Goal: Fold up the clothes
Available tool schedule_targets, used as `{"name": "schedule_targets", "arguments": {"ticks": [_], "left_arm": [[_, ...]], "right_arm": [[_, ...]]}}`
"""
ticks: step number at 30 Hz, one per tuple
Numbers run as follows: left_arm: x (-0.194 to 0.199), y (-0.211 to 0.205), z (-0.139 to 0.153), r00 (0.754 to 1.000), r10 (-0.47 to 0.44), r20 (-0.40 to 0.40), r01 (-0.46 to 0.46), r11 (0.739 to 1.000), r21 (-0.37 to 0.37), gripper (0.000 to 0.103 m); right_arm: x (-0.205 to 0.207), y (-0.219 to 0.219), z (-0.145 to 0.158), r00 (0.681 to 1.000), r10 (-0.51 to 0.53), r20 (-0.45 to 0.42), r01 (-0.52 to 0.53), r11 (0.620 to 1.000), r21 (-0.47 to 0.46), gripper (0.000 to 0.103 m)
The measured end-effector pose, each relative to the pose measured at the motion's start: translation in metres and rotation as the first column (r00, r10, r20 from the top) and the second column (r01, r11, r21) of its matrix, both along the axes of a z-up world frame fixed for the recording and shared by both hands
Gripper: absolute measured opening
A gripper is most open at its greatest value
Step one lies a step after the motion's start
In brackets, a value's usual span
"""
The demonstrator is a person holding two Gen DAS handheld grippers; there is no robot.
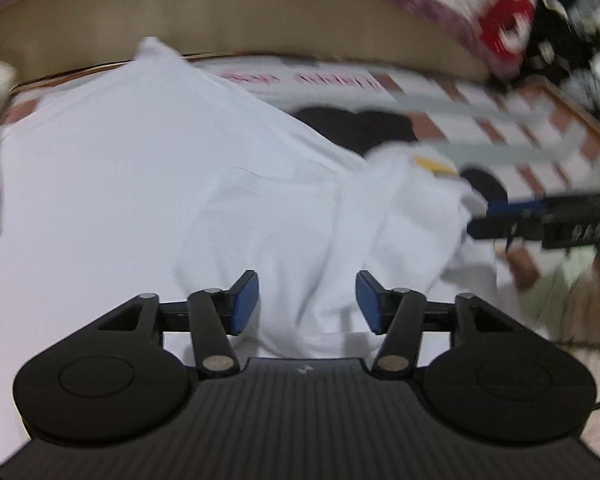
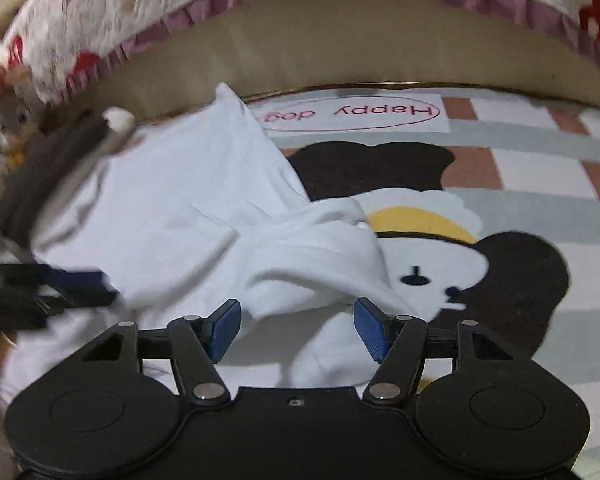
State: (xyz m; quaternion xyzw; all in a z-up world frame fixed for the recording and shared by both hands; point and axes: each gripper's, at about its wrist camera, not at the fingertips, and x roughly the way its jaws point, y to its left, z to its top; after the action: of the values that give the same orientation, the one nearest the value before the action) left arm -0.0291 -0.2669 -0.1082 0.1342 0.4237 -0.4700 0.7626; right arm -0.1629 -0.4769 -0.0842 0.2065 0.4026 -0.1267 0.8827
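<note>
A white garment (image 1: 140,180) lies spread and partly bunched on a patterned mat; in the right wrist view the garment (image 2: 160,208) has a rumpled fold running toward the mat's dog picture. My left gripper (image 1: 307,300) hovers over the near part of the cloth, its blue pads apart and not pressing on anything. My right gripper (image 2: 297,328) stands open over the bunched fold at the garment's right edge, with cloth below the gap. Each gripper shows in the other's view: the right gripper (image 1: 500,220) at the cloth's right end, the left gripper (image 2: 72,284) blurred at the left.
The checked mat (image 2: 520,168) carries a cartoon dog and the words "Happy dog". Behind it rises a beige padded edge (image 2: 340,48) with a white quilt with a purple frill (image 2: 100,20) draped over it. A dark blurred shape (image 2: 40,168) lies at the garment's far left.
</note>
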Motion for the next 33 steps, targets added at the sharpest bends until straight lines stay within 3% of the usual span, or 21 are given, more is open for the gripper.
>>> {"name": "schedule_targets", "arguments": {"ticks": [2,3,4,6,9,12,15,18,20,21,22,24,27,29,31,33], "left_arm": [[0.000,-0.026,-0.014,0.997,-0.069,0.039,0.066,0.995,0.078,0.057],[-0.001,-0.036,-0.022,0.994,-0.078,0.080,0.067,0.990,0.128,0.052],[-0.001,-0.045,-0.029,0.989,-0.088,0.120,0.067,0.982,0.175,0.020],[-0.006,-0.042,-0.028,0.972,-0.115,0.203,0.075,0.978,0.196,0.006],[-0.010,-0.012,0.001,0.962,-0.031,0.272,0.009,0.997,0.082,0.005],[-0.001,0.024,0.033,0.946,0.072,0.316,-0.066,0.997,-0.028,0.005],[0.015,0.054,0.048,0.950,0.180,0.255,-0.153,0.980,-0.124,0.006],[0.022,0.072,0.041,0.956,0.232,0.178,-0.208,0.968,-0.144,0.006],[0.022,0.083,0.036,0.955,0.250,0.157,-0.228,0.963,-0.146,0.006],[0.020,0.087,0.034,0.954,0.253,0.160,-0.230,0.962,-0.145,0.006],[0.018,0.091,0.035,0.956,0.251,0.152,-0.227,0.961,-0.159,0.006],[0.015,0.101,0.037,0.959,0.249,0.136,-0.222,0.957,-0.187,0.005],[0.015,0.115,0.032,0.961,0.259,0.094,-0.240,0.955,-0.176,0.005],[0.014,0.124,0.025,0.965,0.260,0.041,-0.251,0.955,-0.160,0.005],[0.013,0.134,0.018,0.965,0.262,-0.011,-0.261,0.955,-0.144,0.005],[0.007,0.140,0.017,0.967,0.256,-0.007,-0.254,0.957,-0.143,0.005]], "right_arm": [[0.002,0.003,-0.002,1.000,0.005,-0.017,-0.005,1.000,-0.008,0.068],[0.003,0.005,-0.004,1.000,0.007,-0.026,-0.007,1.000,-0.012,0.068],[0.004,0.006,-0.005,0.999,0.007,-0.033,-0.008,1.000,-0.024,0.068],[0.008,0.008,-0.009,0.999,0.008,-0.047,-0.010,0.999,-0.048,0.068],[0.000,0.000,-0.010,0.998,-0.045,-0.035,0.043,0.997,-0.062,0.068],[-0.005,-0.012,-0.010,0.992,-0.122,-0.023,0.121,0.991,-0.060,0.068],[0.001,-0.017,-0.018,0.989,-0.126,-0.076,0.124,0.992,-0.032,0.068],[0.016,-0.006,-0.031,0.985,-0.048,-0.163,0.039,0.998,-0.058,0.067],[0.022,0.004,-0.031,0.987,-0.006,-0.158,-0.012,0.994,-0.110,0.045],[0.021,0.007,-0.028,0.991,-0.002,-0.132,-0.017,0.991,-0.136,0.009],[0.017,0.009,-0.022,0.995,-0.015,-0.095,-0.001,0.986,-0.169,0.005],[0.004,0.003,-0.009,0.996,-0.091,-0.016,0.086,0.975,-0.204,0.005],[-0.013,-0.021,-0.004,0.968,-0.250,0.019,0.250,0.956,-0.153,0.006],[-0.019,-0.037,-0.008,0.955,-0.295,0.021,0.295,0.955,-0.034,0.006],[-0.022,-0.039,-0.006,0.949,-0.314,0.019,0.314,0.949,-0.013,0.008],[-0.025,-0.040,-0.004,0.940,-0.341,0.012,0.341,0.940,-0.021,0.012]]}}
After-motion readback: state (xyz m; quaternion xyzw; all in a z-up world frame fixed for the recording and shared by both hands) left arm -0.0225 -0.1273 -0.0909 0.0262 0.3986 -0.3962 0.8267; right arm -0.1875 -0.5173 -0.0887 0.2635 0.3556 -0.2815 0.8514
